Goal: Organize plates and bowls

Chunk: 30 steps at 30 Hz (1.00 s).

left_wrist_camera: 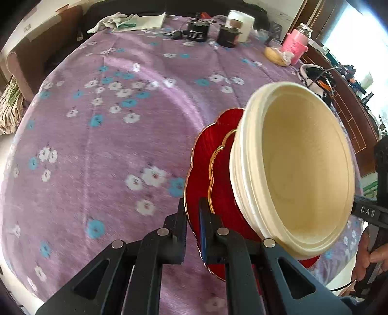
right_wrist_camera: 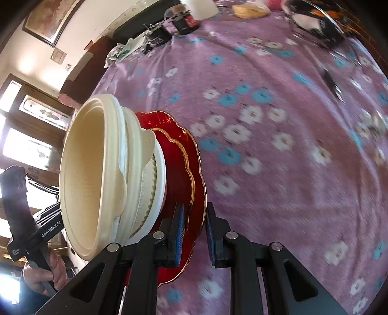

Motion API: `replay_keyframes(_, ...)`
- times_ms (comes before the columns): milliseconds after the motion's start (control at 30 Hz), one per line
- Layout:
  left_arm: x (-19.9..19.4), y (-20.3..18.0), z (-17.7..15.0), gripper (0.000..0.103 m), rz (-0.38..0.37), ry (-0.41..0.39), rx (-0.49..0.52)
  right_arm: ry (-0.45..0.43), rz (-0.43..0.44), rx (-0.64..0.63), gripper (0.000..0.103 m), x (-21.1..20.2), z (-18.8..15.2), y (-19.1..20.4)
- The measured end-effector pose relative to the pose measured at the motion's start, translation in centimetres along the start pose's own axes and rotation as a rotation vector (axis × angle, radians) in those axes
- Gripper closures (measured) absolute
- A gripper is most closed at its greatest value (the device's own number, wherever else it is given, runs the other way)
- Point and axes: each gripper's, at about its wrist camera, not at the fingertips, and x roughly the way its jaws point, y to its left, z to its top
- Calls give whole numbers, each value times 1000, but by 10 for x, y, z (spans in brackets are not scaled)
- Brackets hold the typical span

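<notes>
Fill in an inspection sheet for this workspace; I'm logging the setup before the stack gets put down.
Surface: table under purple floral cloth.
Job's things: cream bowls nested on red plates, the stack tilted and carried off the cloth.
Clutter: far edge holds white gloves, black canisters, white jar, pink bottle.
Grippers: left claw shut on the plates' rim; right claw shut on the opposite rim.
Cables: thin wire by the canisters.
Surroundings: framed picture, bright windows.
</notes>
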Motion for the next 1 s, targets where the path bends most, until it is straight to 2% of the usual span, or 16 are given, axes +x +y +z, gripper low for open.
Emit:
replay_keyframes(200, 9, 16, 13, 95, -8, -8, 6, -23, -21, 8, 83, 14, 18, 21)
replay_keyframes(433, 7, 19, 9, 92, -40, -24, 32, -29, -33, 58, 80, 7, 4, 19)
replay_keyframes(533, 2, 24, 6, 87, -47, -34, 28, -44, -45, 86, 70, -3, -6, 15)
replay_keyframes(600, -4, 28, 3, 73, -37, -55, 19, -58, -72, 99, 58, -12, -12, 12)
replay_keyframes(667, -10, 32, 0, 68, -14, -76, 7, -81, -107, 102, 47, -24, -19, 9)
replay_keyframes(767, -23, 37, -9, 61, 13, -111, -29, -108, -172, 50, 44, -37, -30, 11)
replay_keyframes(867, -40, 32, -22, 60, 63, -163, -48, -112, -272, -65, 44, -43, -38, 22)
replay_keyframes(933, -49, 26, -31, 56, 80, -188, -61, -125, -280, -140, 44, -49, -41, 29)
replay_keyframes(1000, -61, 17, -40, 48, 115, -222, -67, -168, -295, -218, 44, -62, -44, 39)
